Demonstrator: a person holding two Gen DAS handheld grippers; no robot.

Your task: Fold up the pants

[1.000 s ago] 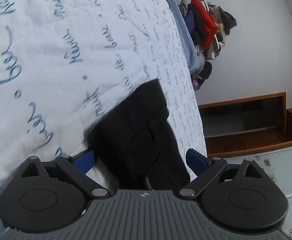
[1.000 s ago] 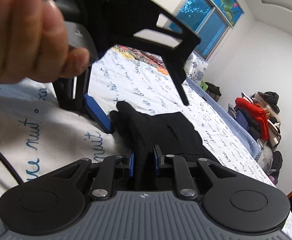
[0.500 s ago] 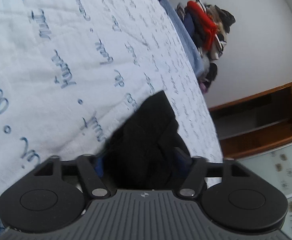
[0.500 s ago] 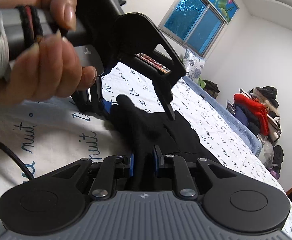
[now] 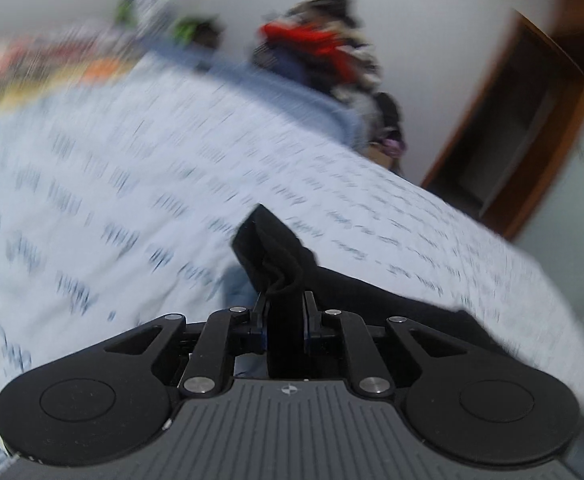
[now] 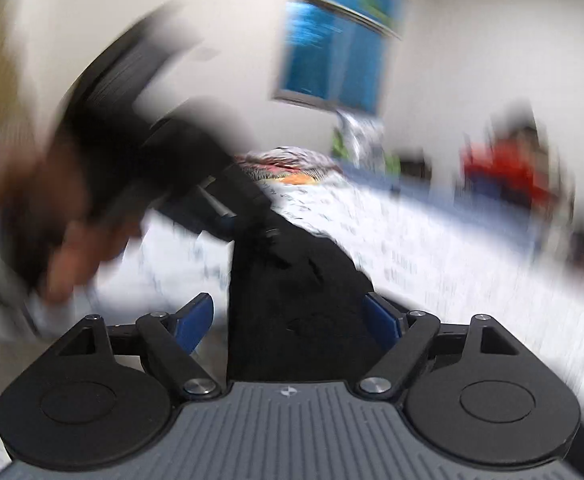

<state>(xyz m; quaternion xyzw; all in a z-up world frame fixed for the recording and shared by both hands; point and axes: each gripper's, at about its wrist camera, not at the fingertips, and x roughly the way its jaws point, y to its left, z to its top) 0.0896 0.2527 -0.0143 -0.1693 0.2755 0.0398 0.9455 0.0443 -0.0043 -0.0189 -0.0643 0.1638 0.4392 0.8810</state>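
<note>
- The left gripper (image 5: 285, 322), spread wide around the cloth a second ago, now has its blue-padded tongs pressed together on a bunched edge of the soft black fabric pants (image 5: 279, 256).
- The right gripper (image 6: 289, 318) has gone the other way: it was pinching the pants (image 6: 292, 304) a second ago, and its blue pads now stand apart on either side of the cloth, which passes between them untouched as far as the blur allows.
- My reading is that the hold has passed from right to left, so the left hand can carry this edge over for the next fold.
- The pants lie partly on the white quilted bedspread with blue handwriting print (image 5: 103, 184), the pinched end raised off it.
- Both views are heavily smeared, which suggests fast movement.
- The person's left hand (image 6: 63, 236) and its tool show as a dark blur in the right view.
- No container is visible; a heap of red and dark clothes (image 5: 324, 52) sits loose beyond the bed.
</note>
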